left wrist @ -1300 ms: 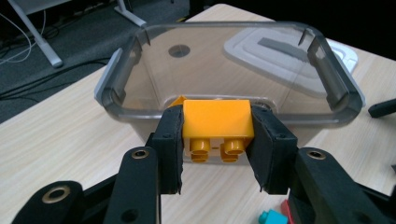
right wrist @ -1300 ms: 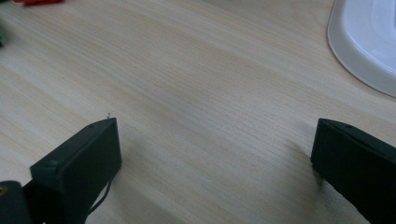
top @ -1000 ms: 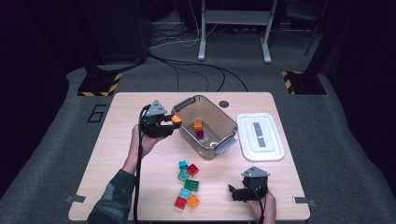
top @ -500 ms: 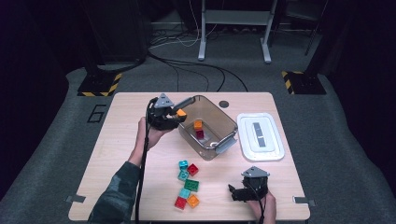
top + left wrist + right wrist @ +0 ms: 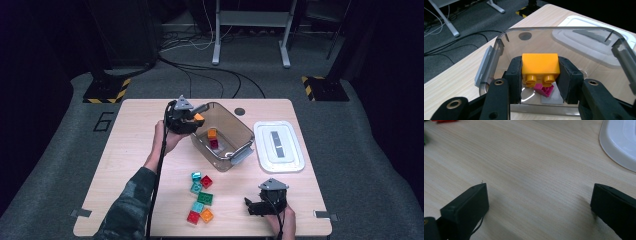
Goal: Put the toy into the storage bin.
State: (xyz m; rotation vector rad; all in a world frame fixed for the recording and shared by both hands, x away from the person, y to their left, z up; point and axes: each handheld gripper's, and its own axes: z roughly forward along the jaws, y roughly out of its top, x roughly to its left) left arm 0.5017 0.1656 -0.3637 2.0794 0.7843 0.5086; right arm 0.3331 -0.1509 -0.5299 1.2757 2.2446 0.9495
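My left gripper is shut on an orange brick, held over the left rim of the clear plastic bin. In the left gripper view the brick sits squeezed between both black pads, studs toward the camera. Inside the bin lie an orange brick and a magenta brick, the magenta one showing below the held brick. Several loose bricks, teal, green, red and orange, lie on the table in front of the bin. My right gripper rests low at the table's front right, its jaws wide apart over bare wood.
A white lid lies flat to the right of the bin; its edge shows in the right gripper view. A dark round mark sits on the table behind the bin. Cables and stand legs lie on the floor beyond the table.
My left gripper has carried the orange brick rightward, from left of the bin to over its left rim. The right gripper has stayed put.
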